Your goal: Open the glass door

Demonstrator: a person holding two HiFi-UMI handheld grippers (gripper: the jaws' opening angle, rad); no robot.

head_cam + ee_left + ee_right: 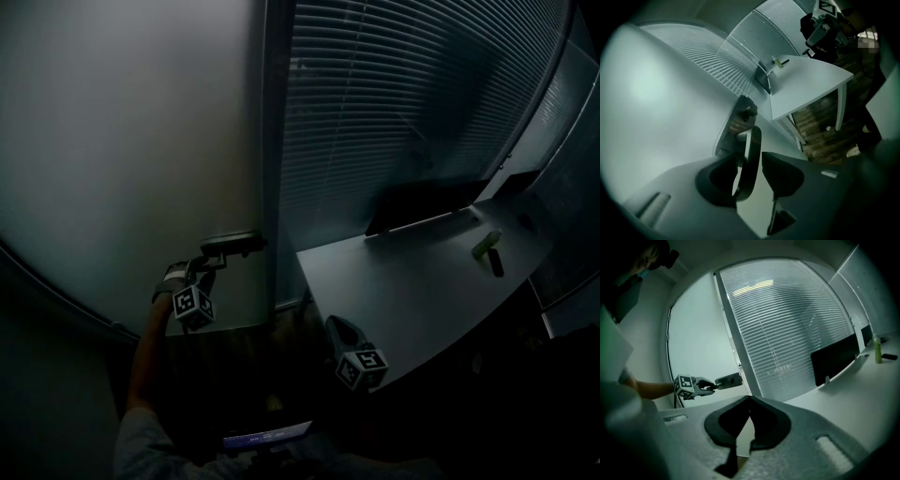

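The room is dim. The frosted glass door stands at the left, closed against its dark frame. To the right of the frame is a glazed wall hung with slatted blinds.

The door handle, a dark lever on a small plate, sits on the door's right edge just beside the frame. The left gripper reaches up to it on a bare forearm. Its jaws stand about half apart and are closed on the lever. The lever lies against one jaw, and the tip of the other comes right up to it. Only a sliver of pale door shows between them further back. The gripper is tipped downward and rolled over to one side.

The right gripper hangs low by the near corner of the white table, well apart from the door. Its jaws are together at the tips, with nothing between them, and it points roughly level toward the door and the blinds.

On the table a dark monitor stands against the glazed wall. Further along, a green bottle lies with a small dark object just beside it. Under the table, the left gripper view shows a wooden floor.
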